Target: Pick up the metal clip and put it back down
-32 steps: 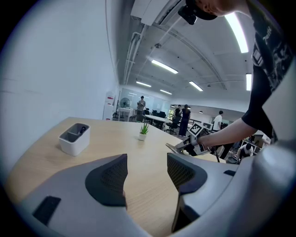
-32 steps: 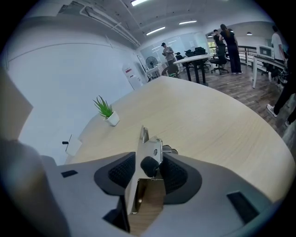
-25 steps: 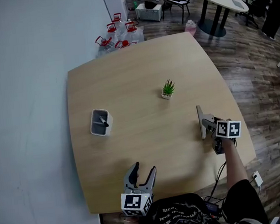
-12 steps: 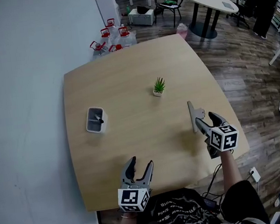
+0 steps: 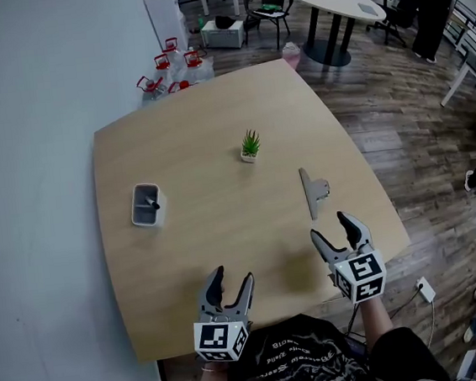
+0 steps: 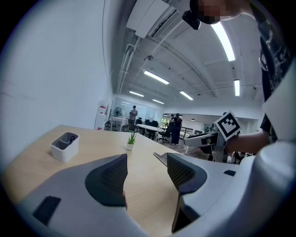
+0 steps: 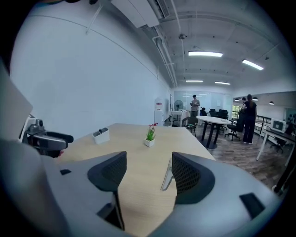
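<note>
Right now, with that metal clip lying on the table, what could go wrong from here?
1. The right gripper sits just behind the metal clip with its jaws apart; a forward push might skid the clip instead of gripping it.
2. The clip lies toward the right side of the table, so a sideways knock might send it off.
3. The small potted plant stands beyond the clip; an overshoot could tip it.
</note>
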A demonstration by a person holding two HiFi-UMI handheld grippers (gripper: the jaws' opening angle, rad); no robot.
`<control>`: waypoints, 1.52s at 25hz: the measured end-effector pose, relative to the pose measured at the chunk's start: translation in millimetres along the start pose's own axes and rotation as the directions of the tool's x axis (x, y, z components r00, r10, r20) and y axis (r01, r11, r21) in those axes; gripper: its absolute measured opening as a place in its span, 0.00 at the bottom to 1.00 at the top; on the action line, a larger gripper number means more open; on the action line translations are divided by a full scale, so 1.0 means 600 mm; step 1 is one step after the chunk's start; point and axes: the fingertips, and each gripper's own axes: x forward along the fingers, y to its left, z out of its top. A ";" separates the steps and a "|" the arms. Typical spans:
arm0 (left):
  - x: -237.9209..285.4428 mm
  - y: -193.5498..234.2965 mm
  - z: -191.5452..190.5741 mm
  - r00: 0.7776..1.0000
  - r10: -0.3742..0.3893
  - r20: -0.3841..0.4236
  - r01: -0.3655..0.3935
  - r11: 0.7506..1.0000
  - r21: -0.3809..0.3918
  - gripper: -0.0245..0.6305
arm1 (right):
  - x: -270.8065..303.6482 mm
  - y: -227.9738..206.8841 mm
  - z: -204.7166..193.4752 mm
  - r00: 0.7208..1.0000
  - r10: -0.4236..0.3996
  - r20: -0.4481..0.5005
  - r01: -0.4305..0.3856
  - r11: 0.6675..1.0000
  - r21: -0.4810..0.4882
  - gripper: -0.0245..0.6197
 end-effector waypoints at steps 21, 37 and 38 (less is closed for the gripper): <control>0.009 -0.052 -0.003 1.000 -0.010 0.027 0.009 0.999 0.043 0.23 | -0.041 0.039 -0.046 0.999 0.033 0.037 -0.030 0.997 -0.069 0.20; 0.018 -0.061 -0.008 0.999 0.013 0.042 -0.016 0.997 0.071 0.05 | -0.022 0.037 -0.047 0.996 0.051 0.076 -0.043 0.994 -0.101 0.06; 0.017 -0.062 -0.009 0.999 0.011 0.044 -0.014 0.998 0.066 0.05 | -0.024 0.037 -0.050 0.996 0.054 0.071 -0.047 0.994 -0.099 0.06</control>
